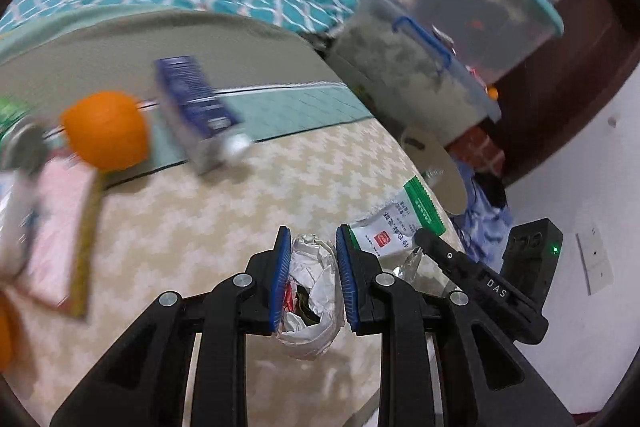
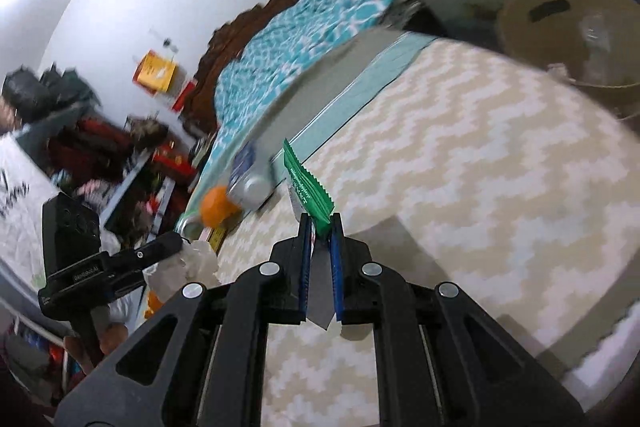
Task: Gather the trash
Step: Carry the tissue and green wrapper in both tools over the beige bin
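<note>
Both grippers loaded: left gripper (image 1: pixel 310 239) clamps crumpled paper (image 1: pixel 310 291); right gripper (image 2: pixel 320 223) pinches green-white sachet (image 2: pixel 310 187).

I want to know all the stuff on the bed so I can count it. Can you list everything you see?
crumpled paper: 1, white, clamped in left gripper
sachet: 1, white and green, clamped in right gripper
orange: 1, orange, on the bed by the blue carton
carton: 1, blue, lying on the bed
bin: 1, beige, beyond the bed's edge
storage boxes: 3, clear with blue lids, beside the bed
left gripper: 1, black with blue pads
right gripper: 1, black with blue pads
</note>
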`<action>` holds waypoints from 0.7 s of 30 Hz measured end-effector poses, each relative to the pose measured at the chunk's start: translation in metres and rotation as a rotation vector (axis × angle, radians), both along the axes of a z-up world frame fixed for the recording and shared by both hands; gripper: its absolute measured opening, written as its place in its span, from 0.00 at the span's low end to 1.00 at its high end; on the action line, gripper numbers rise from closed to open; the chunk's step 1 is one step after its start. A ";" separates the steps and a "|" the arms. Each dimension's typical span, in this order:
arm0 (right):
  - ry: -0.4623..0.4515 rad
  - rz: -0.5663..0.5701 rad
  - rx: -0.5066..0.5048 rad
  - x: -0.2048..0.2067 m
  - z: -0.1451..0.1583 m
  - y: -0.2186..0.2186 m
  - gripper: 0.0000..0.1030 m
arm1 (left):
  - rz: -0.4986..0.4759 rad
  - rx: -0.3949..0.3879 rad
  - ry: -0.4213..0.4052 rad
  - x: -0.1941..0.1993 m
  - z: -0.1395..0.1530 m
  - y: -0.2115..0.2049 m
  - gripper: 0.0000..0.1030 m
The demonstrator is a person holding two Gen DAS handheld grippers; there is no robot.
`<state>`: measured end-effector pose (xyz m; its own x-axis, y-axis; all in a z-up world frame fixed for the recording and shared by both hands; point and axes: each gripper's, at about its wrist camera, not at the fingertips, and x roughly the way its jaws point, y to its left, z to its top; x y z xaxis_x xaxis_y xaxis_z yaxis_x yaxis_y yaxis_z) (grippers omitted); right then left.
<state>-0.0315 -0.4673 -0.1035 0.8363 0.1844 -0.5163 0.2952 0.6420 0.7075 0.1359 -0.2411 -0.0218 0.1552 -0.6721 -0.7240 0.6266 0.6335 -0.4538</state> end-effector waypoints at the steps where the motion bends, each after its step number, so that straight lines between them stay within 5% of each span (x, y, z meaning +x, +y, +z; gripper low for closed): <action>1: -0.003 -0.017 0.000 -0.005 -0.001 -0.011 0.11 | -0.019 0.005 -0.001 0.001 0.000 -0.014 0.21; 11: -0.040 -0.299 -0.026 -0.059 0.012 -0.143 0.11 | -0.264 0.055 -0.059 -0.006 0.011 -0.203 0.21; 17: 0.007 -0.357 -0.044 -0.059 0.005 -0.193 0.13 | -0.350 0.068 -0.094 -0.018 0.007 -0.300 0.22; 19: 0.023 -0.352 -0.027 -0.056 -0.002 -0.201 0.14 | -0.364 0.085 -0.107 -0.020 -0.001 -0.328 0.25; 21: 0.035 -0.352 0.008 -0.053 -0.013 -0.210 0.14 | -0.364 0.108 -0.137 -0.023 -0.008 -0.347 0.41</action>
<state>-0.0845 -0.6775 -0.1161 0.8309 -0.1080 -0.5459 0.5221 0.4907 0.6976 0.1133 -0.5884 -0.0301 0.0213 -0.6220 -0.7827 0.8691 0.3985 -0.2931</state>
